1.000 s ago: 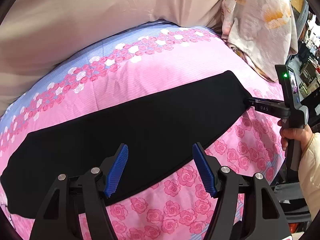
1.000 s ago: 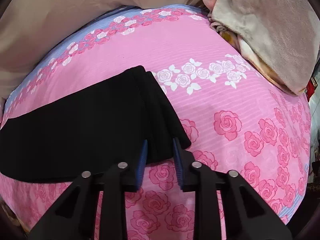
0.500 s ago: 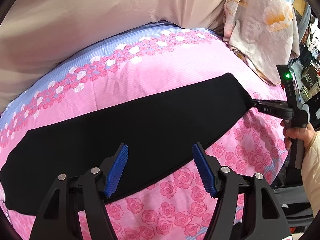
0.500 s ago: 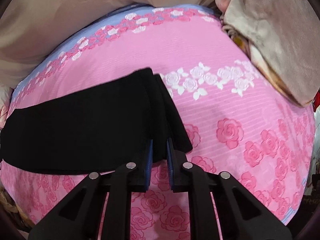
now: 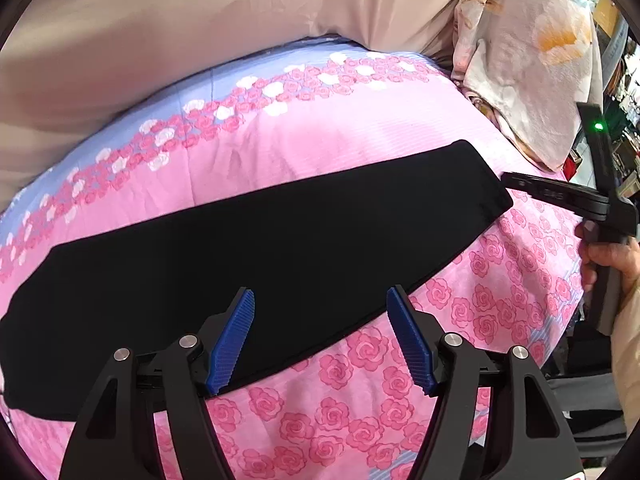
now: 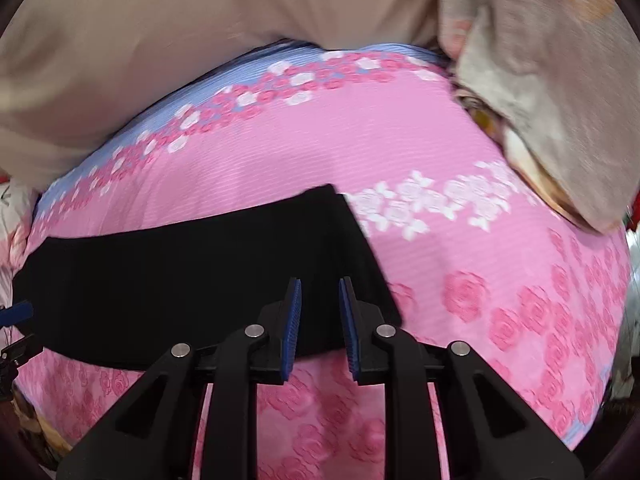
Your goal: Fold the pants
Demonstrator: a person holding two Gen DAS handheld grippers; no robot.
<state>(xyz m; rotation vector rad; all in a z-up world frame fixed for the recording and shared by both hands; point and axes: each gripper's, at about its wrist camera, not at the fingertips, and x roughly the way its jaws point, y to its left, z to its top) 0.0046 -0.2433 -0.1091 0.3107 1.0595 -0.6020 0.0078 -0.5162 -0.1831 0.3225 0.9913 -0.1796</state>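
Pink rose-print bed, black pants flat across it, floral bedding bundled alongside.

black pants lie flat in a long folded strip (one end layered) across the pink rose bedspread.

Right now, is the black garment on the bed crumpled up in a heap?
No, the black pants lie flat in one long smooth strip across the pink rose bedspread, with no bunching.

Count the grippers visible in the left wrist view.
2: the left gripper open at the bottom, above the black pants; the right gripper by the pants' right end.
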